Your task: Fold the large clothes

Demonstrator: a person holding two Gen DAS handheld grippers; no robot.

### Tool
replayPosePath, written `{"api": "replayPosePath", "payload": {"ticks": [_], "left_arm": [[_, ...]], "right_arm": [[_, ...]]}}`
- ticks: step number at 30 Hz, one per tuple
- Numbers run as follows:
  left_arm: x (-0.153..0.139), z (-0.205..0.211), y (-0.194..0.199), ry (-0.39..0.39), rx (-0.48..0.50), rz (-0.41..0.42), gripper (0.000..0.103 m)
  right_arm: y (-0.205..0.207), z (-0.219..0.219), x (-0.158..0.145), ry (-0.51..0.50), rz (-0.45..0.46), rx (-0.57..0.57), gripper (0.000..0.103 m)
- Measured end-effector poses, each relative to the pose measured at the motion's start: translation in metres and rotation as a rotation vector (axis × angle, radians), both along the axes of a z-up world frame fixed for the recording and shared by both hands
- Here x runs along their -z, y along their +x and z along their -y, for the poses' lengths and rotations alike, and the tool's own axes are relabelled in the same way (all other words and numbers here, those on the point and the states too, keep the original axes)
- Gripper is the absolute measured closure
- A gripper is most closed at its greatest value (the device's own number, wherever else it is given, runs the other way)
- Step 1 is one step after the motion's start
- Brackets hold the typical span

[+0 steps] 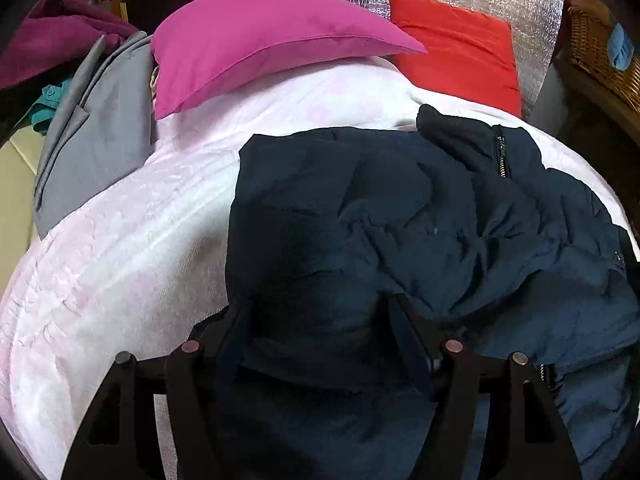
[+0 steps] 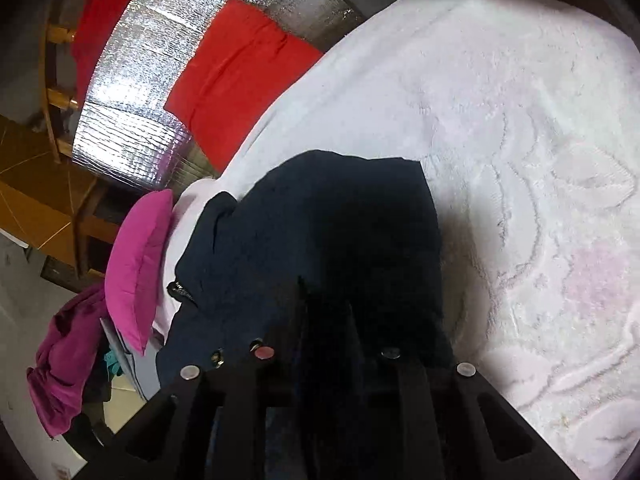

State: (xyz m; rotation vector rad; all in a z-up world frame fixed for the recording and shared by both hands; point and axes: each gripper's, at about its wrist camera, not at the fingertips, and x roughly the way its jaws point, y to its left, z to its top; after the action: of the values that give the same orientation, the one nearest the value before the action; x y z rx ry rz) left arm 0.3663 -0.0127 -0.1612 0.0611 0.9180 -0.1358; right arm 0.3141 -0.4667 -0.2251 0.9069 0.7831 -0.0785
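1. The left gripper (image 1: 320, 312) is closest in its own view. Its two fingers stand wide apart, with a thick puff of the dark blue jacket (image 1: 400, 220) between them. I cannot tell if they are pinching it.
2. The right gripper (image 2: 326, 296) is nearly closed. Its fingers sit in a dark fold of the jacket (image 2: 312, 220), and they seem to pinch it.
3. The jacket lies crumpled on the white blanket (image 1: 120, 260), with its zipper (image 1: 500, 152) at the far edge.
4. To fold well, I think both hands should hold tight, pull the cloth flat, then lay one side neatly over.
5. Farther back sit a pink pillow (image 1: 260, 48) and a red pillow (image 1: 460, 48).
6. A wicker basket (image 1: 596, 52) is far right, with something blue (image 1: 620, 48) on its edge. Its inside is hidden.
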Motion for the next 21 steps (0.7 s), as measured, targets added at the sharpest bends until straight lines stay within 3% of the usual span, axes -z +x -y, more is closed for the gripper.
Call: {"api": "replayPosePath", "payload": {"ticks": [6,11,15,18,21], "left_arm": [[-0.001,0.000,-0.003,0.007,0.000,0.004,0.032],[-0.001,0.001,-0.004,0.015,0.000,0.007,0.032],[0.000,0.002,-0.004,0.019,0.002,0.005,0.032],[0.000,0.002,-0.003,0.019,0.007,-0.006,0.031],[-0.008,-0.005,-0.001,-0.023,0.026,-0.038,0.031]], "right_arm": [[-0.016,-0.020,-0.023,-0.030,0.035,-0.046,0.079],[-0.031,-0.052,-0.041,-0.070,0.067,-0.152,0.079],[-0.021,-0.071,-0.031,-0.089,0.015,-0.225,0.078],[-0.009,-0.075,-0.007,-0.080,-0.086,-0.257,0.076],[-0.007,-0.068,-0.011,-0.052,-0.087,-0.262,0.076]]}}
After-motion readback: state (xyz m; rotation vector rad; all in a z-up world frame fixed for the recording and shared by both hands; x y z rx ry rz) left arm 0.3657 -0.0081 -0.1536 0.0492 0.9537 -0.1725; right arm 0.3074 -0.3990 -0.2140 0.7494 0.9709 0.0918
